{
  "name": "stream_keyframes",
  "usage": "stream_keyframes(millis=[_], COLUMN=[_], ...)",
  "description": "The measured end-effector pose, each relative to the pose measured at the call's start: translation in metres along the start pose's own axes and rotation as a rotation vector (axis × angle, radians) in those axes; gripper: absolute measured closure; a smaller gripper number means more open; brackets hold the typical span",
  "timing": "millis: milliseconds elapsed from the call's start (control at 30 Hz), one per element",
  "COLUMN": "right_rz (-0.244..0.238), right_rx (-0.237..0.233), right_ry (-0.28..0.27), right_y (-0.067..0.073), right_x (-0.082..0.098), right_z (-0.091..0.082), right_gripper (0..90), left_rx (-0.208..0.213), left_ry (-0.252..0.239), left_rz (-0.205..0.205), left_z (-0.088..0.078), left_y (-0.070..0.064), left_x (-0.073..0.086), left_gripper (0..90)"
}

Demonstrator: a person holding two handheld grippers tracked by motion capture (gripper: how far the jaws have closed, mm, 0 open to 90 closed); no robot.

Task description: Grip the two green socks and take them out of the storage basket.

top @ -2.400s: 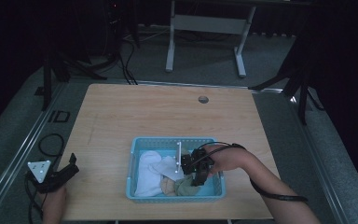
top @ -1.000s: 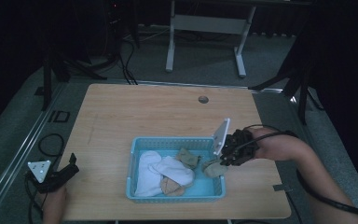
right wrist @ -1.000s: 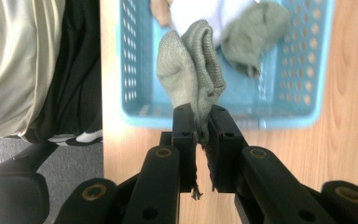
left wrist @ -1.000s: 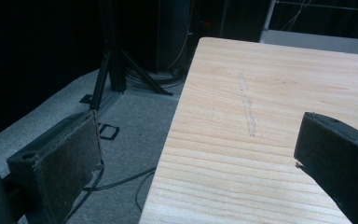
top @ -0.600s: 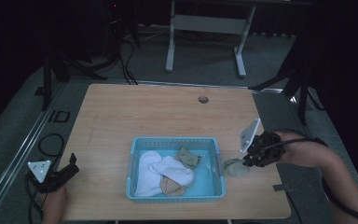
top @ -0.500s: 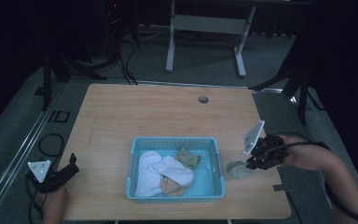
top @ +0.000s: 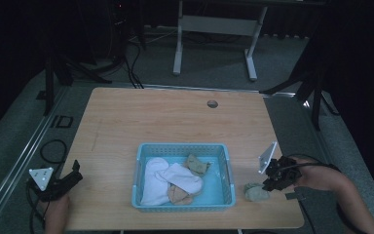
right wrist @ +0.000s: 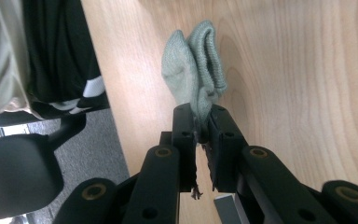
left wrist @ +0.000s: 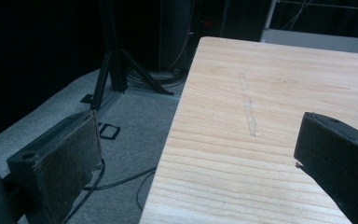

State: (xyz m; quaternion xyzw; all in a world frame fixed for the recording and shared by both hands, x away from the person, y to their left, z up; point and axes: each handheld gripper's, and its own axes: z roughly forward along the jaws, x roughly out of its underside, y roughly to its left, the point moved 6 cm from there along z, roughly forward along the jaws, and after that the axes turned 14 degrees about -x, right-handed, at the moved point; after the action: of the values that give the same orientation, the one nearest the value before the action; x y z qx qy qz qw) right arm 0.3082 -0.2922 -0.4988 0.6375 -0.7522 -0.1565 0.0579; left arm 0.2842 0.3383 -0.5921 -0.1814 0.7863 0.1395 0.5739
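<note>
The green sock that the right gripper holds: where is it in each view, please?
High view: green sock lies low at the right, on the wooden table, right of the blue basket, at the right gripper.
Left gripper view: not in it.
Right gripper view: upper middle, pinched between shut jaws.
Shared landmark: the wooden table.

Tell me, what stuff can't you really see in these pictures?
- Green sock: right gripper view; the shut jaws of the right gripper hide its pinched end.
- Tan sock: high view; the white sock in the blue basket covers part of it.
- Left gripper: left gripper view; picture edges cut off its open jaws.
</note>
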Motion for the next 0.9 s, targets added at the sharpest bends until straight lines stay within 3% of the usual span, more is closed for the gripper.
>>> stream_keyframes(millis=[133, 200, 233, 433, 633, 900], right_rz=[0.018, 0.023, 0.027, 0.055, 0.034, -0.045], right_rx=[-0.016, -0.009, -0.002, 0.074, 0.112, 0.113], right_ry=[0.029, 0.032, 0.031, 0.011, -0.008, -0.011], right_y=[-0.007, -0.010, -0.012, -0.020, -0.018, -0.010], right_x=[0.004, 0.005, 0.005, 0.001, -0.016, -0.048], right_z=[0.012, 0.013, 0.012, -0.012, -0.033, -0.043], right_gripper=[81.3, 73.6, 65.2, 54.3, 50.5, 51.5], left_rx=[-0.001, -0.001, 0.000, 0.000, 0.001, 0.003], left_ry=[-0.001, -0.001, 0.000, -0.001, -0.001, -0.002], left_rz=[0.000, 0.000, -0.001, 0.000, 0.000, 0.000], left_z=[0.000, 0.000, 0.000, 0.000, 0.000, 0.000], left_y=[0.000, 0.000, 0.000, 0.000, 0.000, 0.000], left_x=[0.000, 0.000, 0.000, 0.000, 0.000, 0.000], left_gripper=[0.7, 0.7, 0.7, 0.7, 0.7, 0.7])
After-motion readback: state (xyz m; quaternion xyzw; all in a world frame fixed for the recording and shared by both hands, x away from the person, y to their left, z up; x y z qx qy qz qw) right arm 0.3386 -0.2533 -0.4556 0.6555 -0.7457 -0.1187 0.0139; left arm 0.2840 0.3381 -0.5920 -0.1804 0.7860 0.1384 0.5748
